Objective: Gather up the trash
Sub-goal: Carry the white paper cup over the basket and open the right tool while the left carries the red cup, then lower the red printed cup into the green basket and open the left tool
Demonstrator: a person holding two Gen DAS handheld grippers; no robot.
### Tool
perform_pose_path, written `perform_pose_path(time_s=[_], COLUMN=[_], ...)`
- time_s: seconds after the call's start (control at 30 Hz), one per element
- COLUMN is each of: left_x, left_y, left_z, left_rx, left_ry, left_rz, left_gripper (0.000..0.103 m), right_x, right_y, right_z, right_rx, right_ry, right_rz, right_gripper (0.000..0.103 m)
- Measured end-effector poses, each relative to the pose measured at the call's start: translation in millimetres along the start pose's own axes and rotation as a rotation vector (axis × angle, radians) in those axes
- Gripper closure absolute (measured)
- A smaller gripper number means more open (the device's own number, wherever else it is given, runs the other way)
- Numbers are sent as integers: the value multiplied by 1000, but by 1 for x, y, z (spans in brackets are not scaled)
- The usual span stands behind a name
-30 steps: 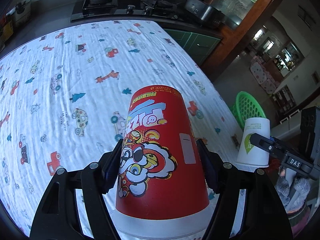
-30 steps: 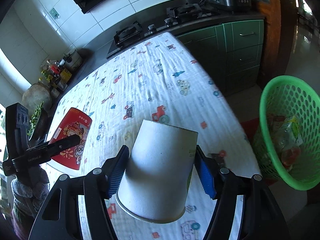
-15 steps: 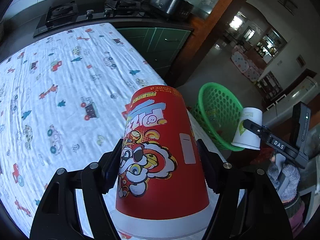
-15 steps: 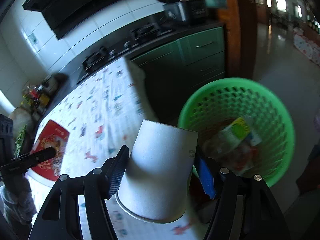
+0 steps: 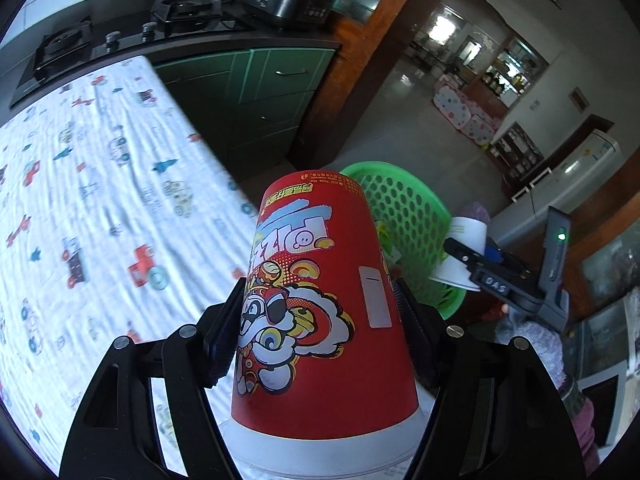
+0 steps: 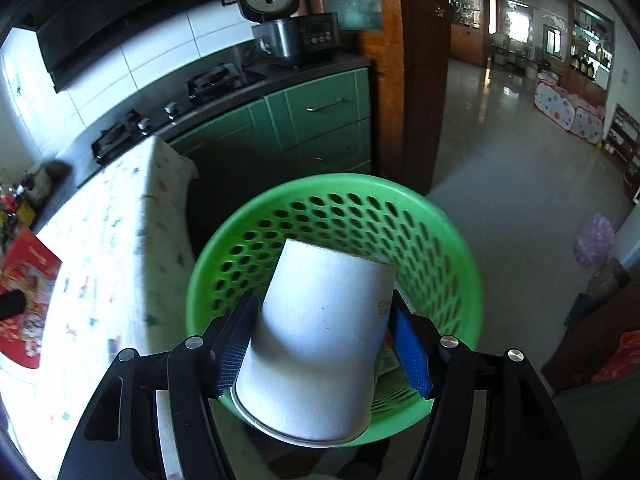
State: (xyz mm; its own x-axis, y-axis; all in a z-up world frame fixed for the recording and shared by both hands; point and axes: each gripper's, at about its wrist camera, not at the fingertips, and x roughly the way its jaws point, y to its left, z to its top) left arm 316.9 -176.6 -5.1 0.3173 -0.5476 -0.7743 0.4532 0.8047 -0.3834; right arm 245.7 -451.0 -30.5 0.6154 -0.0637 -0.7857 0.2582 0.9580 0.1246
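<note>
Red cup (image 5: 316, 300) was seen clamped in the left gripper (image 5: 316, 332) at the table (image 5: 100, 200) edge, short of the basket (image 5: 404, 216), and white cup (image 6: 320, 340) clamped in the right gripper (image 6: 324, 344) above the basket (image 6: 452, 236), where an early release could drop the red one outside.

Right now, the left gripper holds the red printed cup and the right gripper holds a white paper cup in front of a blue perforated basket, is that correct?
Nearly. The basket is green, not blue, as the right wrist view shows. The rest stands: the left gripper holds the red printed cup, and the right gripper holds the white paper cup in front of that basket.
</note>
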Motion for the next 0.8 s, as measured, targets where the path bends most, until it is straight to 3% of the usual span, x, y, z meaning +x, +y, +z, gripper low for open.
perform_pose_path(time_s=[0.33,0.8], left_x=[39,98], left_y=[-36,-78], left_z=[20,29], left_rx=[41,65], left_ry=[20,38], left_rz=[-42,-76], left_gripper=[34,34], right_x=[30,-16], right_y=[-18,-44], right_z=[0,-21], right_rx=[-24,19], right_ry=[14,-65], right_rz=[-44,-10], right_gripper=[36,31])
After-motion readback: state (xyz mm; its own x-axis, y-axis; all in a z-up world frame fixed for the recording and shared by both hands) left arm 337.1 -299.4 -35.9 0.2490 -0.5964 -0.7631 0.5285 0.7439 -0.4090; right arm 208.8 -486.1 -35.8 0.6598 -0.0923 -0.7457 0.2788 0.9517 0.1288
